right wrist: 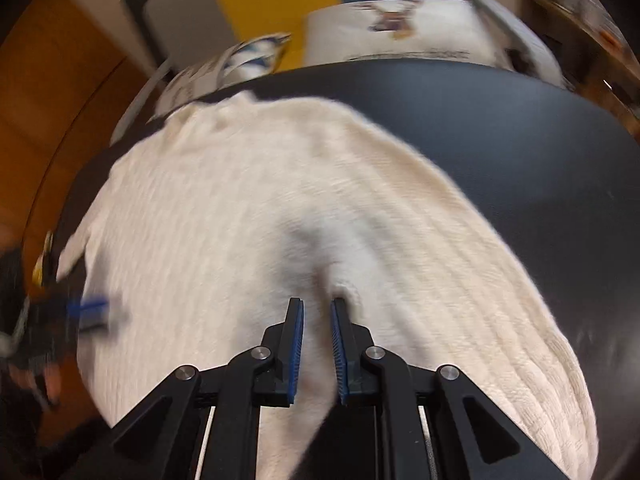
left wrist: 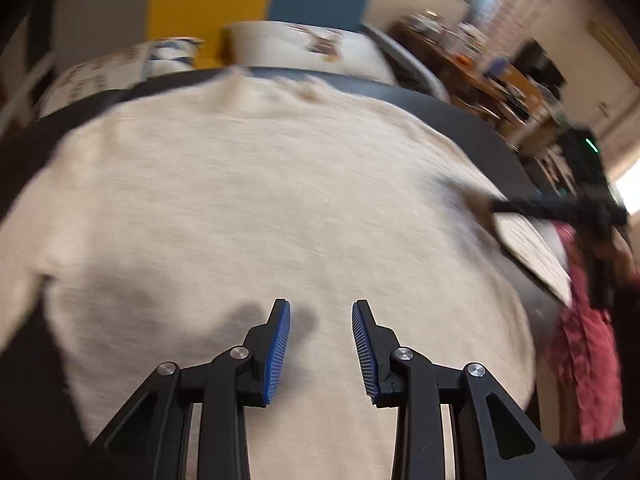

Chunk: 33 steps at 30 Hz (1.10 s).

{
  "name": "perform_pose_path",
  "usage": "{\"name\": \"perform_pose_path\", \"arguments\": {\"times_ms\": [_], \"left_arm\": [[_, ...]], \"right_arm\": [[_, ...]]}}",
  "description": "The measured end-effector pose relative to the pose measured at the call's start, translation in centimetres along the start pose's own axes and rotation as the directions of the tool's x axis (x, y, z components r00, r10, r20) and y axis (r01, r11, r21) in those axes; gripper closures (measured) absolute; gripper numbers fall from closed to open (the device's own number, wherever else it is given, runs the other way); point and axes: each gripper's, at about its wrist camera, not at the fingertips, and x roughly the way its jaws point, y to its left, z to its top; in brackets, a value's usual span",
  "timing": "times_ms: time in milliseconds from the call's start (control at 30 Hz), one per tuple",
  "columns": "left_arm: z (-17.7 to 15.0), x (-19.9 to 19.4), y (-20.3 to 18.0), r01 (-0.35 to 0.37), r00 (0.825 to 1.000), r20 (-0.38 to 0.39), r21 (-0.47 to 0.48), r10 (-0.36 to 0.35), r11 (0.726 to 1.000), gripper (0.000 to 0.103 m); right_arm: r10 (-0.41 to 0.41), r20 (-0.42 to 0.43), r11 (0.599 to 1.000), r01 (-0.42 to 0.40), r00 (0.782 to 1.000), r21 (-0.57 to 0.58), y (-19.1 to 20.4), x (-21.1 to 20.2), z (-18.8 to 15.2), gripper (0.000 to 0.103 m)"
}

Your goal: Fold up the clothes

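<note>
Cream knit garment (left wrist: 256,208) lies spread on the dark tabletop (right wrist: 520,152), covering most of its near and left part; ribbing runs near to far, and its long axis runs roughly the same way. Far end reaches almost to the table's far edge. Beyond the table: white printed cushions (right wrist: 400,28) against a yellow and teal wall. A cluttered wooden desk (left wrist: 480,76) stands far right; red patterned cloth (left wrist: 584,352) hangs off the right edge. Views are motion-blurred. Left gripper (left wrist: 321,344): fingers apart above the fabric, nothing between them. Right gripper (right wrist: 317,344): fingers close together, pinching a raised fold of the garment.
</note>
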Motion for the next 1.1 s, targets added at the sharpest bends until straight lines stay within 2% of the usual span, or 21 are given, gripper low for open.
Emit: {"name": "perform_pose_path", "arguments": {"times_ms": [33,100,200,300,333,433,500,667,767,833,867,900,967,1033,1100], "left_arm": [[-0.3,0.7,-2.3,0.034,0.999,-0.014,0.037,-0.034,0.999,0.070],[-0.4,2.0,-6.3,0.059,0.998,-0.028,0.100,-0.057,0.993,0.070],[-0.3,4.9,-11.5,0.132,0.989,-0.081,0.153,-0.121,0.979,0.070],[0.1,8.0,-14.3,0.157,0.982,-0.134,0.167,-0.135,0.973,0.070],[0.1,9.0,-14.8,0.164,0.978,-0.155,0.166,-0.139,0.972,0.070],[-0.3,10.1,-16.1,0.137,0.983,-0.150,0.209,-0.107,0.968,0.069],[-0.4,10.1,-16.3,0.132,0.983,-0.157,0.218,-0.099,0.967,0.068],[-0.2,10.2,-16.3,0.134,0.979,-0.180,0.223,-0.095,0.966,0.068],[-0.3,10.1,-17.0,0.117,0.981,-0.183,0.261,-0.070,0.958,0.068],[0.1,9.2,-16.2,0.194,0.968,-0.196,0.194,-0.155,0.962,0.068],[0.2,8.5,-15.2,0.237,0.959,-0.189,0.137,-0.209,0.962,0.068],[0.3,7.8,-14.4,0.248,0.958,-0.176,0.103,-0.227,0.963,0.068],[0.2,5.9,-12.3,0.223,0.969,-0.128,0.070,-0.213,0.972,0.068],[-0.6,4.1,-9.5,0.189,0.979,-0.091,0.044,-0.185,0.981,0.068],[-1.9,2.6,-6.9,0.129,0.990,-0.066,0.023,-0.127,0.991,0.068]], "right_arm": [[0.011,0.015,1.000,-0.011,1.000,0.022,-0.7,-0.5,-0.1,0.089],[0.031,0.045,0.997,-0.034,0.998,0.067,-2.1,-1.5,-0.2,0.089],[-0.008,0.037,0.995,0.004,0.999,0.102,-3.9,-2.0,-1.5,0.089],[-0.043,0.030,0.990,0.039,0.999,0.136,-5.6,-2.2,-2.9,0.089],[-0.062,0.018,0.988,0.059,0.998,0.145,-6.2,-1.9,-3.2,0.089],[-0.131,-0.008,0.981,0.131,0.991,0.146,-7.7,-1.2,-3.9,0.089],[-0.181,-0.021,0.974,0.182,0.983,0.137,-8.6,-0.9,-4.3,0.093],[-0.231,0.005,0.961,0.228,0.973,0.154,-9.6,-0.4,-3.5,0.094],[-0.259,0.005,0.953,0.254,0.966,0.165,-9.4,-0.5,-3.2,0.094],[-0.249,0.022,0.953,0.242,0.968,0.182,-8.5,-1.5,-3.4,0.088],[-0.203,0.046,0.966,0.192,0.978,0.172,-7.5,-2.2,-3.7,0.088],[-0.154,0.070,0.977,0.142,0.986,0.162,-6.5,-2.8,-3.9,0.088],[-0.029,0.090,0.996,0.022,0.996,0.085,-3.1,-3.4,-4.6,0.088],[0.099,0.070,0.995,-0.100,0.993,0.010,0.4,-3.2,-5.3,0.088],[0.242,0.012,0.970,-0.242,0.970,-0.010,3.0,-1.9,-6.0,0.088]]}}
